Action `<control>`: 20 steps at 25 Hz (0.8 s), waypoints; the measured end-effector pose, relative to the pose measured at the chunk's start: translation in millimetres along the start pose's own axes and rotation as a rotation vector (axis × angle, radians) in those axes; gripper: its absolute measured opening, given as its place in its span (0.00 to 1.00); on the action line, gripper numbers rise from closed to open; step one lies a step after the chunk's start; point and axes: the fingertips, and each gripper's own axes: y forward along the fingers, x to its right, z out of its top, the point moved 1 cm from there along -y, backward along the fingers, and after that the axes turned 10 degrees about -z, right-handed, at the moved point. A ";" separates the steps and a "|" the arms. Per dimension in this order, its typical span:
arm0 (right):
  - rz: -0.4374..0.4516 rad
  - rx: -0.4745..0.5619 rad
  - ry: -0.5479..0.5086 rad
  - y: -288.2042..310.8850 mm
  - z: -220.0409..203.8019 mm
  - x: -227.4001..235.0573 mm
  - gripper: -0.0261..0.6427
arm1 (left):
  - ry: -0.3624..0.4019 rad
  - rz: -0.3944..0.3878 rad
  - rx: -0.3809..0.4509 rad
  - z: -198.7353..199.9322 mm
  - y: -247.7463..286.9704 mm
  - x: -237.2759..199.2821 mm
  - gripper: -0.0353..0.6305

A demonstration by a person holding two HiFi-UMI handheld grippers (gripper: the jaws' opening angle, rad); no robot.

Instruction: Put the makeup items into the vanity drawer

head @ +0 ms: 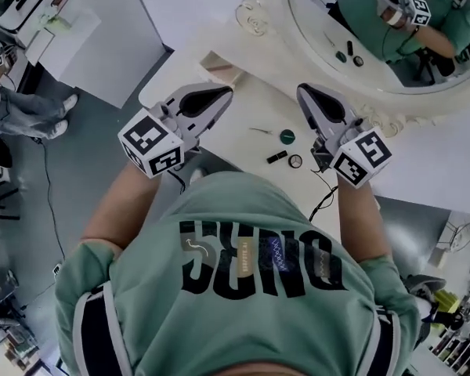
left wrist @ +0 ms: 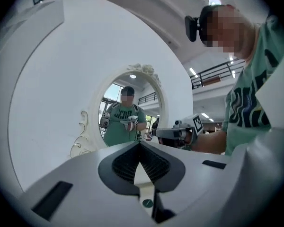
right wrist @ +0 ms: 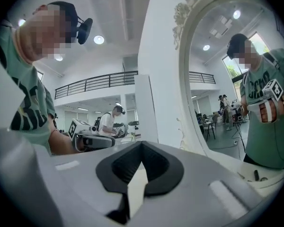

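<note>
Small makeup items lie on the white vanity top (head: 235, 104) below my hands: a green round compact (head: 287, 137), a black lipstick tube (head: 276, 157), a small round case (head: 296, 160) and a thin stick (head: 260, 131). Both grippers hang in the air above the vanity, pointing at the mirror. My left gripper (head: 223, 92) (left wrist: 140, 144) has its jaws together with nothing between them. My right gripper (head: 304, 91) (right wrist: 141, 144) is shut and empty too, above and just behind the items. A brownish opening (head: 221, 70) shows at the vanity's back left; I cannot tell whether it is the drawer.
An oval mirror (head: 337, 14) in an ornate white frame (head: 392, 120) stands behind the vanity and reflects me. A black cable (head: 325, 198) hangs off the front edge. On the grey floor to the left stand another person (head: 16, 108) and a white table (head: 55, 22).
</note>
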 end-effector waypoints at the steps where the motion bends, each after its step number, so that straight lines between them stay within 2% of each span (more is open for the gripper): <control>1: 0.000 0.002 -0.005 -4.8 3.4 -4.0 0.05 | -0.021 0.012 0.032 5.3 -5.4 7.4 0.06; 4: 0.004 0.008 -0.012 -14.1 10.1 -12.7 0.05 | -0.050 0.033 0.099 16.9 -16.9 20.1 0.06; 9: 0.009 0.015 0.002 -22.3 14.9 -25.6 0.05 | -0.017 0.063 0.122 34.9 -30.3 27.1 0.06; 12: 0.007 0.016 0.035 -24.4 13.8 -27.3 0.05 | -0.029 0.074 0.153 45.2 -35.7 29.2 0.06; 20: -0.007 -0.002 0.064 -27.5 9.9 -22.1 0.05 | -0.030 0.104 0.147 46.6 -40.2 30.4 0.06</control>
